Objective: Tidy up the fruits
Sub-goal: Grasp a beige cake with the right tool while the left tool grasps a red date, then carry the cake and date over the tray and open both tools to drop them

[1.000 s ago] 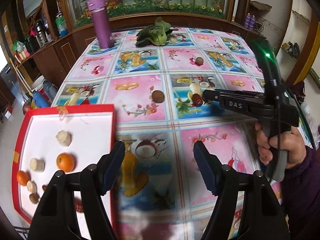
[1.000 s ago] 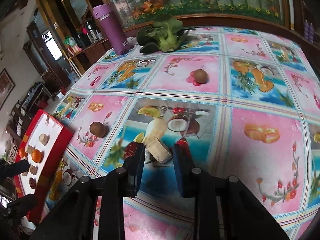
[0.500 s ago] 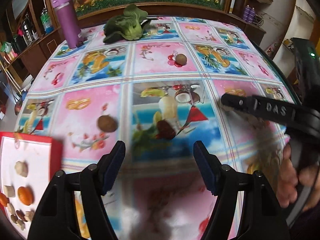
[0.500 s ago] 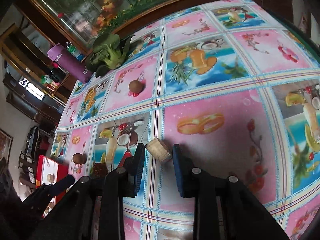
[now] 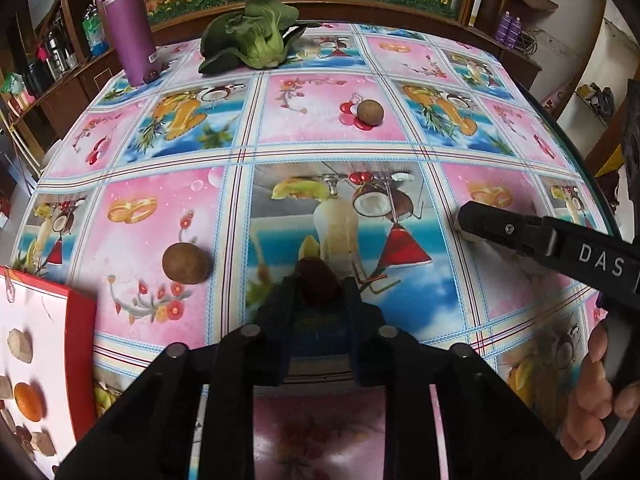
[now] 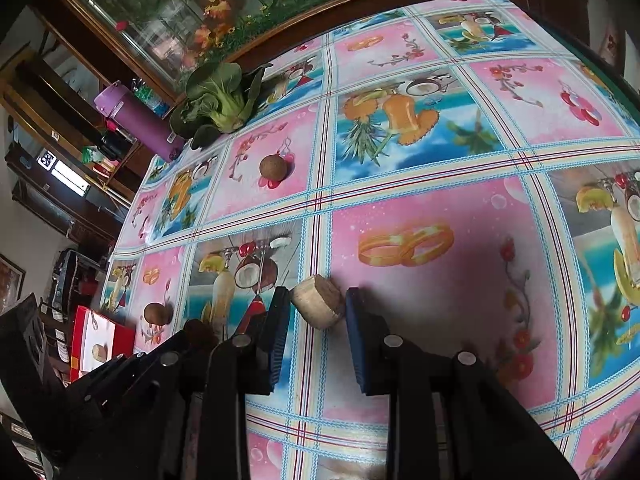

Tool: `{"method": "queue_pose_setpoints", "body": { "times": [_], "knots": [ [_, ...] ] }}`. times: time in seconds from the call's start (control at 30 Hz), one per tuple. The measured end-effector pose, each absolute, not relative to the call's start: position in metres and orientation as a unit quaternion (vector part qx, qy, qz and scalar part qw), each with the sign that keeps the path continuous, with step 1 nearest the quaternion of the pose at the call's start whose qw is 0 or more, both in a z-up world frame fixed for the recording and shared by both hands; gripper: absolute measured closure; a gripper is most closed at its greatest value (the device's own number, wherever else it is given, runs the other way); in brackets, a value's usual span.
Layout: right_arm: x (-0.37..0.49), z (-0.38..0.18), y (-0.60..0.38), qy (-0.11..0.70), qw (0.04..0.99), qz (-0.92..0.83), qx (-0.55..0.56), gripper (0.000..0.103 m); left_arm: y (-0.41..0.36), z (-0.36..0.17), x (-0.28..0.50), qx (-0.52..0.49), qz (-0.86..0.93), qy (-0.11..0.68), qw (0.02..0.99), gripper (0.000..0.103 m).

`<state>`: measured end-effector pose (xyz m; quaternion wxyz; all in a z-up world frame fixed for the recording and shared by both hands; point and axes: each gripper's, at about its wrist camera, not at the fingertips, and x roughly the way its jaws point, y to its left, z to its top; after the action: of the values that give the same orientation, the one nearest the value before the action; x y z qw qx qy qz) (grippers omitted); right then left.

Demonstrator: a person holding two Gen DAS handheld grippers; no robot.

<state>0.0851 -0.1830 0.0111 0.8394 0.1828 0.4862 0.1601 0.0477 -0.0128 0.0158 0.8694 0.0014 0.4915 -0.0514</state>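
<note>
My left gripper (image 5: 319, 292) is shut on a dark red date (image 5: 318, 280) at the middle of the fruit-print tablecloth. My right gripper (image 6: 317, 296) is shut on a pale beige fruit chunk (image 6: 318, 308), held just above the cloth. In the left wrist view the right gripper (image 5: 468, 218) reaches in from the right and mostly hides its chunk. One brown round fruit (image 5: 186, 263) lies left of the date, and another (image 5: 370, 112) lies farther back. The red tray (image 5: 82, 320) at the left holds an orange (image 5: 28, 402) and several pale pieces.
A purple bottle (image 5: 128, 24) and a bok choy (image 5: 252, 40) stand at the far edge of the table. A person's hand (image 5: 600, 392) grips the right tool at the right. The table's rounded edge runs close on the right side.
My left gripper moved forward from beside the tray to the date and shut on it. My right gripper lifted the pale chunk and carried it to the right.
</note>
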Motion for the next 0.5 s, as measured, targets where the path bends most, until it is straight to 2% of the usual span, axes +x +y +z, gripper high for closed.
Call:
{"method": "queue_pose_setpoints", "body": {
  "times": [0.2, 0.5],
  "knots": [
    [0.083, 0.014, -0.181, 0.483, 0.836, 0.178, 0.193, 0.076, -0.009, 0.023, 0.035, -0.006, -0.055, 0.480, 0.875, 0.079],
    [0.061, 0.046, -0.174, 0.390, 0.876, 0.214, 0.189, 0.076, 0.022, 0.072, -0.033, -0.009, -0.032, 0.415, 0.909, 0.079]
  ]
}}
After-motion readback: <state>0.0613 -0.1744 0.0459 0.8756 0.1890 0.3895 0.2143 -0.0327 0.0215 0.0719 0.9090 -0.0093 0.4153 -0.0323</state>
